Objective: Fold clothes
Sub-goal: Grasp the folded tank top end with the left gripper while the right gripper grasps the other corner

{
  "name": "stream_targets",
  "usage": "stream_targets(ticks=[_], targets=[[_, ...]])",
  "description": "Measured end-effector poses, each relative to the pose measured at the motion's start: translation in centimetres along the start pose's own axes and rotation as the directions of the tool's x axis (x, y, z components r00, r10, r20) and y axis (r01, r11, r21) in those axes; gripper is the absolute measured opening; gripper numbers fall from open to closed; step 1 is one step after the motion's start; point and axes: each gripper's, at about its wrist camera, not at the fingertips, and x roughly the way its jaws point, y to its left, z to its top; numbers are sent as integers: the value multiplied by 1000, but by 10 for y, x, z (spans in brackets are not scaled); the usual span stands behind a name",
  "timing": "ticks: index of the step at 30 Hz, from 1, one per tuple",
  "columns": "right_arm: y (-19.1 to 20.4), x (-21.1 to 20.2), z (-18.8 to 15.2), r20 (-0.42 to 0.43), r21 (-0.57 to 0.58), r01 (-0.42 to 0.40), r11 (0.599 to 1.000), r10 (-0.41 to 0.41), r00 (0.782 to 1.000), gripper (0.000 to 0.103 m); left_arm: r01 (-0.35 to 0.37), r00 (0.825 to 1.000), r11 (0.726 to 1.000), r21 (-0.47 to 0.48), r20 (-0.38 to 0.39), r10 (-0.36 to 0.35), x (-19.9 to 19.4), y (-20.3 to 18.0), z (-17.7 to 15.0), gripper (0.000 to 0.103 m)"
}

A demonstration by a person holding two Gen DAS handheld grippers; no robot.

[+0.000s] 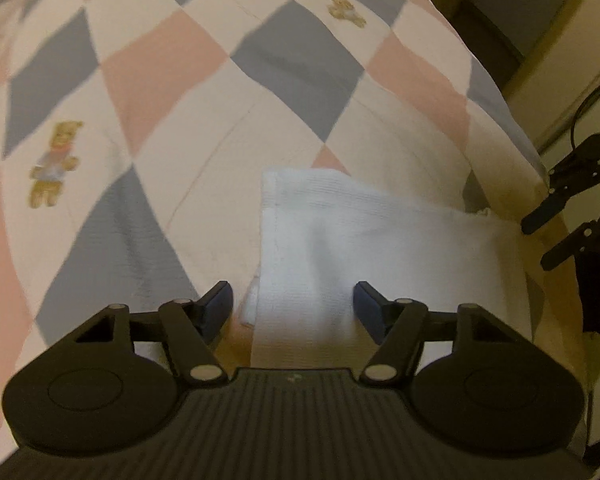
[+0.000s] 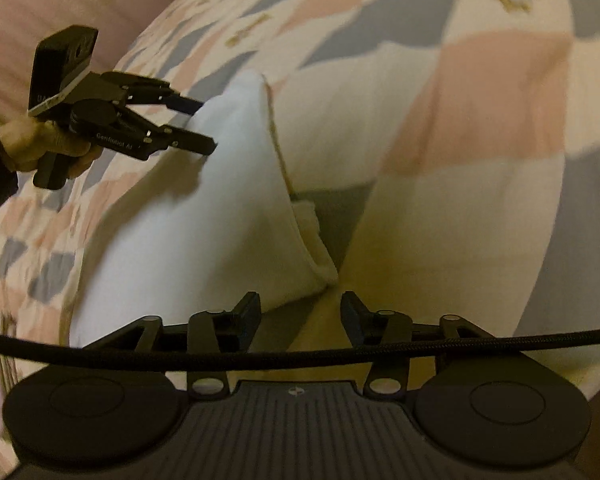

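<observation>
White cloth [image 1: 364,248], left claw [image 1: 294,308] angled down, agape

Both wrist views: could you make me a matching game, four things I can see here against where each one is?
Things:
1 white cloth
2 teddy bear
3 black cable
4 hand

Places:
a printed on the quilt
b strung across the front of the right gripper
c lying on the quilt
d wrapped round the handle of the left gripper

Pairs: 1c, 2a, 3b, 4d.
</observation>
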Motion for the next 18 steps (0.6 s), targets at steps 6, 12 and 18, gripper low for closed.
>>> stream_targets(ticks=[6, 12, 18], targets=[[-3, 14, -14, 39, 151, -60, 987, 54, 998, 55, 53, 998, 998, 29, -43, -52, -2, 5, 5, 21], [-13, 28, -17, 159, 298, -129, 946, 84, 984, 55, 56, 998, 998, 22, -22, -56, -8, 7, 2, 15], [-23, 34, -19, 236, 365, -174, 914, 90, 968, 29, 46, 999, 999, -2, 7, -46, -10, 5, -3, 10]])
